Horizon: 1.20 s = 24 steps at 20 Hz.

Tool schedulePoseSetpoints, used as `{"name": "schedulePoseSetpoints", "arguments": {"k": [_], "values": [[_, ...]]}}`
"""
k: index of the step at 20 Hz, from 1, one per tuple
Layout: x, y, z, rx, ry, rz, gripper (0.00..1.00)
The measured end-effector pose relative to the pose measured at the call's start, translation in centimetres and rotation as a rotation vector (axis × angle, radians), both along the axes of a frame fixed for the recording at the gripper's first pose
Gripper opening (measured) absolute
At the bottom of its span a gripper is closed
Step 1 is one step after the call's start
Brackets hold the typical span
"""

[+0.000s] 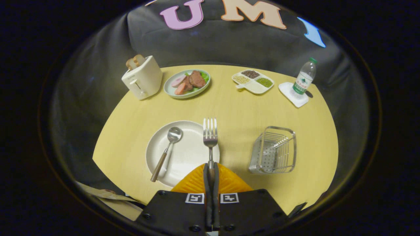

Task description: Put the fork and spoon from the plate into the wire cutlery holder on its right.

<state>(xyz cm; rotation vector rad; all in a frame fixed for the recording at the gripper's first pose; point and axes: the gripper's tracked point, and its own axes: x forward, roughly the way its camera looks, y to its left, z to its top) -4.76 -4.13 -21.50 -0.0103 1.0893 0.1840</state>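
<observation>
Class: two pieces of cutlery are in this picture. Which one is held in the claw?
The fork. The claw is shut on its handle, tines pointing ahead over the plate. The spoon lies on the plate, untouched.

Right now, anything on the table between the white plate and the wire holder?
No. In the gripper view that stretch of table between plate and wire cutlery holder is bare. The gripper is shut on the fork.

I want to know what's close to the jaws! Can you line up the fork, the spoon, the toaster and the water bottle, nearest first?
1. Fork: held between the jaws of the gripper, which are shut on its handle.
2. Spoon: on the plate, just left of the jaws.
3 and 4. Toaster, far left, and water bottle, far right: too close to call.
</observation>
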Motion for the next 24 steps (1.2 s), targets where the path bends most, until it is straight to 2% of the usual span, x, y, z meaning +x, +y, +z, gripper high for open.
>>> {"name": "schedulePoseSetpoints", "arguments": {"k": [7, 13, 24], "values": [[0.3, -5.5, 1.7, -0.054, -0.001, -0.067, 0.04], [-0.7, -9.0, 1.3, -0.097, 0.045, -0.115, 0.06], [-1.4, -10.4, 0.1, -0.119, 0.083, -0.133, 0.10]]}}
